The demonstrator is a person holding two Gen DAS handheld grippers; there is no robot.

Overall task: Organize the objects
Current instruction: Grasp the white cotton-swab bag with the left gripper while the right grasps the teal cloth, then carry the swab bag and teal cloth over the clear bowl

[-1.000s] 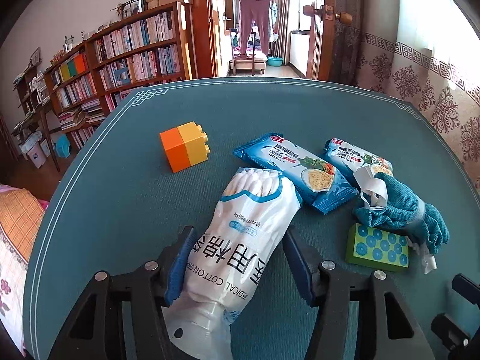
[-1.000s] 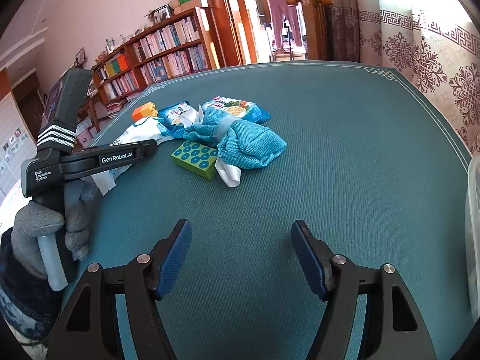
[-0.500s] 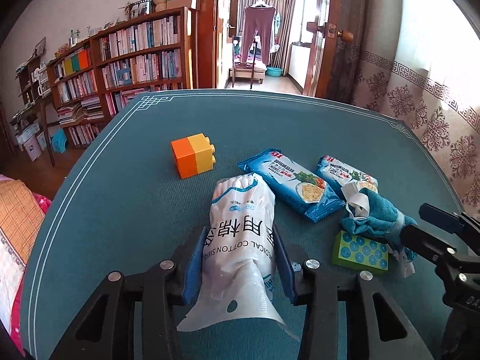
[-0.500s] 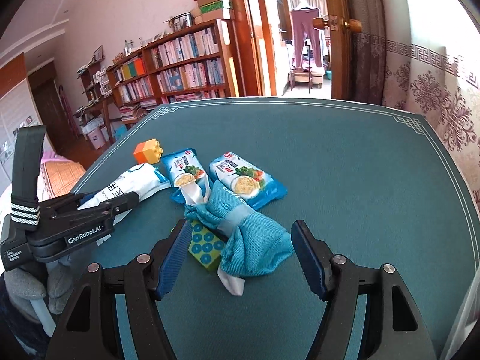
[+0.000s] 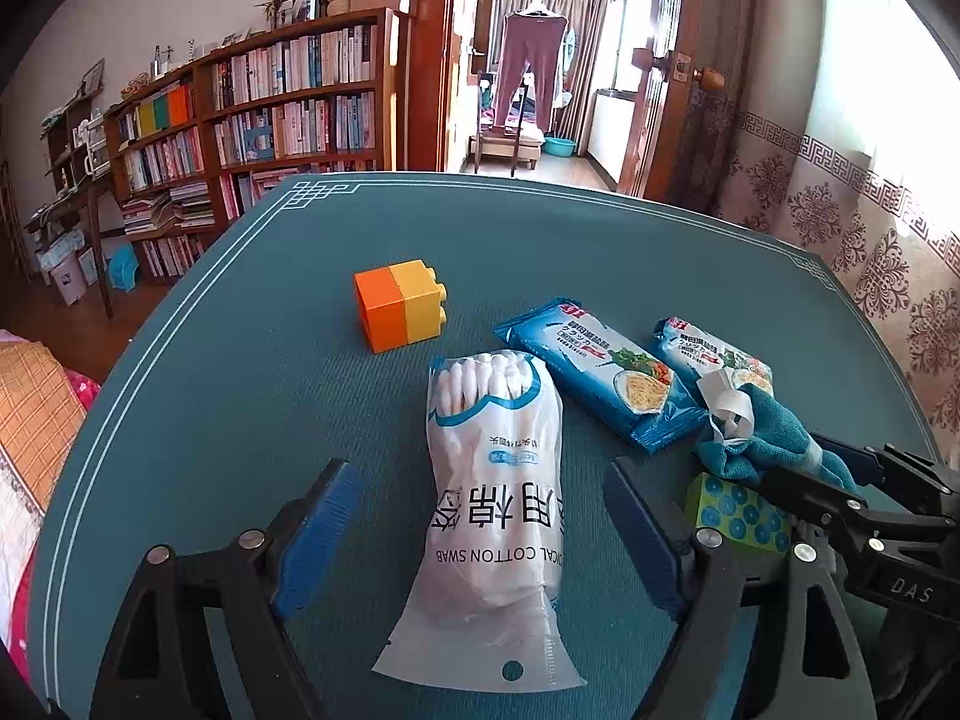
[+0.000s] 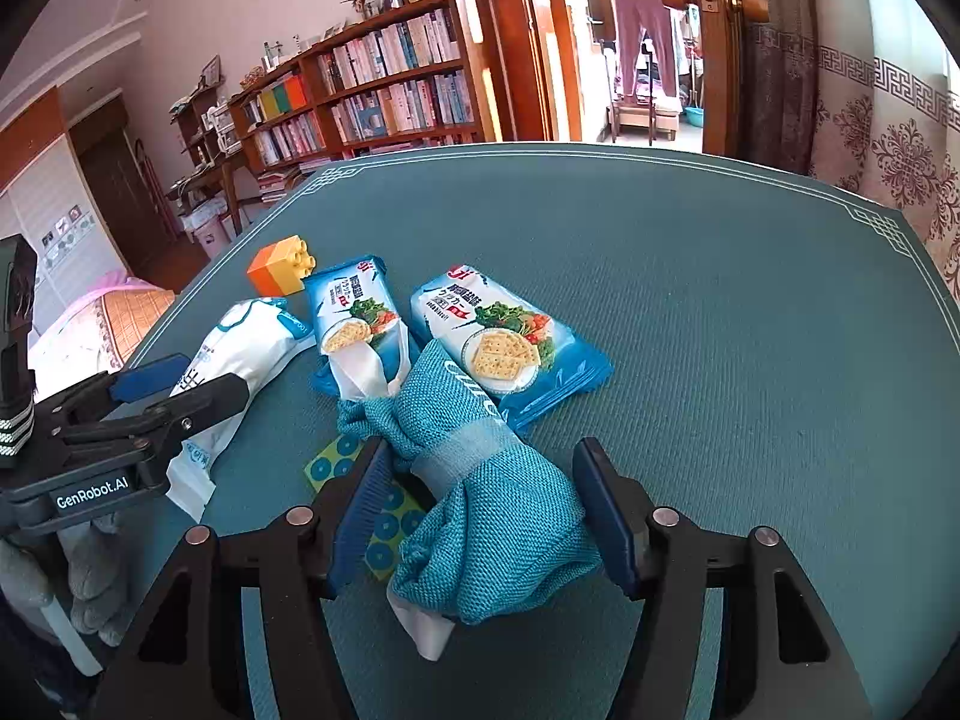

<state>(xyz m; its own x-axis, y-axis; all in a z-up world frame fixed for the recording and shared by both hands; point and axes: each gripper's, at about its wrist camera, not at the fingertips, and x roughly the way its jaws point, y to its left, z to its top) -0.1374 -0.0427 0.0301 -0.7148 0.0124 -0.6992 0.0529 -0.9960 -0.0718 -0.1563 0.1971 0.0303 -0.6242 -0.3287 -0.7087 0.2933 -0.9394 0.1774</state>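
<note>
Your right tool (image 6: 474, 516) straddles the rolled teal cloth (image 6: 492, 504) at the lower centre of the right wrist view, its jaws closing with the roll between them; the pads sit just beside the fabric, and no squeeze shows yet. The cloth lies partly over a green dotted block (image 6: 384, 516) and against two blue cracker packets (image 6: 504, 342), so expect those to shift if you lift. In the left wrist view your left tool (image 5: 480, 534) is opening, its pads standing clear of the cotton swab bag (image 5: 495, 480), which lies flat on the tabletop (image 5: 240, 372) between them, at lower centre. Above it, toward the middle of that frame, an orange and yellow brick (image 5: 399, 306) stands apart. Judging by this, the sorting is at an early stage: everything is bunched together on the teal tabletop, no container or tidy row shows, and the cloth looks like the next piece to move, with the packets, block, brick and bag left.
</note>
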